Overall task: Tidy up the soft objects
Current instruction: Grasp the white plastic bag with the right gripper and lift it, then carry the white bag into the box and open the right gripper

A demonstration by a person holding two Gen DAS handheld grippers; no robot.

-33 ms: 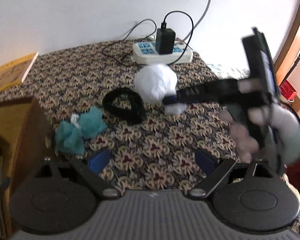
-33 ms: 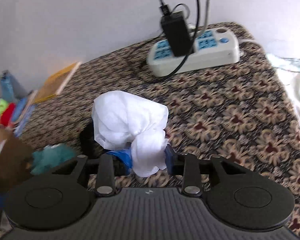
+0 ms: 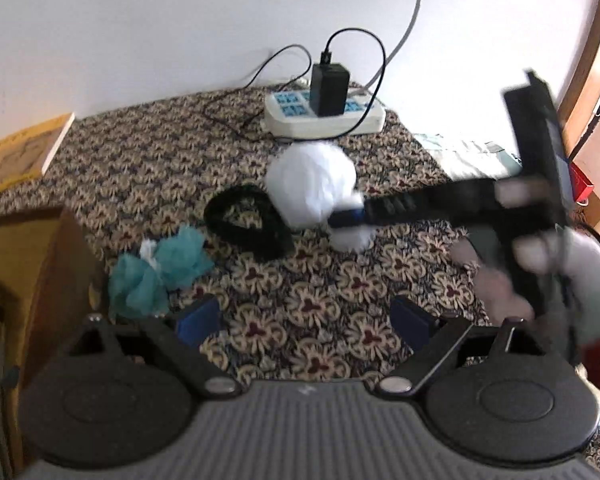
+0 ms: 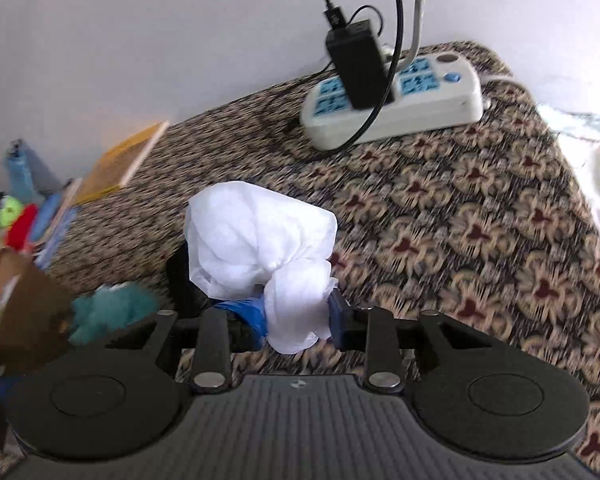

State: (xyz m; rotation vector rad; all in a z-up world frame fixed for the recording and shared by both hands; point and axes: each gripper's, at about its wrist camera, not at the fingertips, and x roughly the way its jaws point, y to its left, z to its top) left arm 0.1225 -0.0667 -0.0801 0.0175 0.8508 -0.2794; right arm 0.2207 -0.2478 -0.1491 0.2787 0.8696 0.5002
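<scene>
Book cover (image 3: 16, 156) lettering illegibly blurred

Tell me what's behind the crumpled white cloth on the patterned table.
Behind the crumpled white cloth a white power strip with a black adapter sits near the wall. A black strap loop lies beside the cloth, partly hidden in the right wrist view.

A plain white wall (image 3: 140, 40) backs the floral-patterned tabletop (image 3: 300, 312).
</scene>
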